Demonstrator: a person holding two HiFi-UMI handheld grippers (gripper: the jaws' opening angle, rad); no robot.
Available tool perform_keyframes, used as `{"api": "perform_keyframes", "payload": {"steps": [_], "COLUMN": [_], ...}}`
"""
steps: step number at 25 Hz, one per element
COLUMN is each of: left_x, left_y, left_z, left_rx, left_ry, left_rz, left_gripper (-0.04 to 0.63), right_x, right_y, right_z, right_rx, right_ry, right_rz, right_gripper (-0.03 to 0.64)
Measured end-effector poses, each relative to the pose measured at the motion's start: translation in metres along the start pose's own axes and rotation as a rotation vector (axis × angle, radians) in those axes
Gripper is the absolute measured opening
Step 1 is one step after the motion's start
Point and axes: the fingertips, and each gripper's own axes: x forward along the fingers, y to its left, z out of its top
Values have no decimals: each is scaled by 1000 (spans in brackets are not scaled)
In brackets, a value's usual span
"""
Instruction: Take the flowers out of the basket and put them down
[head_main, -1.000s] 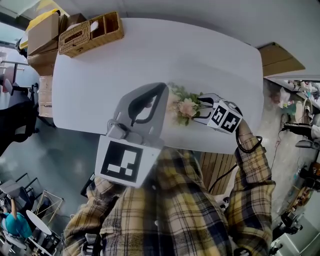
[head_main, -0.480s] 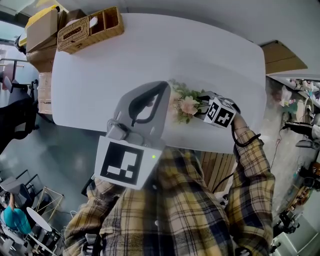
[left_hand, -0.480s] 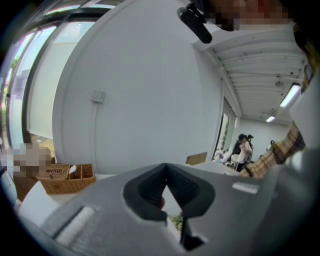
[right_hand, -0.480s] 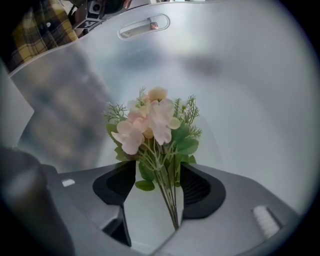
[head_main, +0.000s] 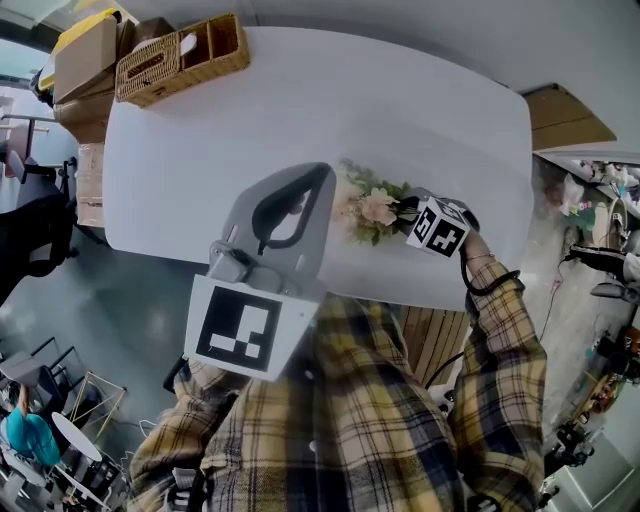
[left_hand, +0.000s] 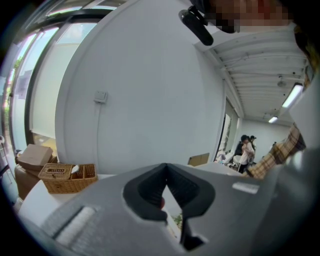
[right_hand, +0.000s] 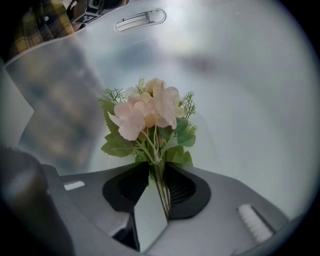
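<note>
- Left hand-held gripper (head_main: 323, 172): a large grey body with a black-and-white marker cube, held nearest the camera over the front edge of the counter. Its jaws are pressed together at the tips, with nothing between them.
- Yellow-and-blue plaid sleeve (head_main: 500, 330): covers the arm that carries the right hand-held gripper (head_main: 402, 212), which points steeply down at the counter, to the right of the left one.
- Right hand-held gripper, jaws: they have just been closing and pinch the thin green stems of the flowers, which run between the ribbed black pads (right_hand: 182, 187).
- Bunch of pale pink flowers with green leaves (right_hand: 145, 112): the blossoms stand out beyond the jaw tips. In the head view the flowers sit over the counter near its front edge, between the two grippers and well apart from the basket.
- White counter with rounded corners (head_main: 330, 110): carries the basket at its far left corner.
- Woven wicker basket with open compartments (head_main: 180, 62): stands at that far left corner.
- Brown cardboard boxes (head_main: 85, 65): stacked off the counter's left end, just beside the basket.
- Pale wall with a small switch plate (left_hand: 101, 96): rises behind the counter in the left gripper view; people (left_hand: 245, 150) stand in the room beyond.
</note>
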Motion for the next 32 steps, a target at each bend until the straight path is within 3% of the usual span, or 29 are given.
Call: {"api": "perform_keyframes", "payload": {"steps": [7, 17, 23, 32], "left_x": [2, -3, -9, -18], "left_y": [7, 4, 3, -4], "left_z": [-1, 8, 10, 19], "left_rx": [-1, 8, 12, 26], "left_ry": [0, -24, -31, -60], "left_rz": [6, 0, -12, -37], "left_gripper": [2, 2, 2, 2], "right_x": [0, -22, -46, -109], "right_y": [-4, -2, 3, 14], "right_z": [3, 11, 21, 53], "right_rx": [9, 60, 78, 135], "right_ry": [-13, -39, -63, -190], "right_rz": [12, 36, 8, -96], "right_gripper": [48, 28, 26, 26]}}
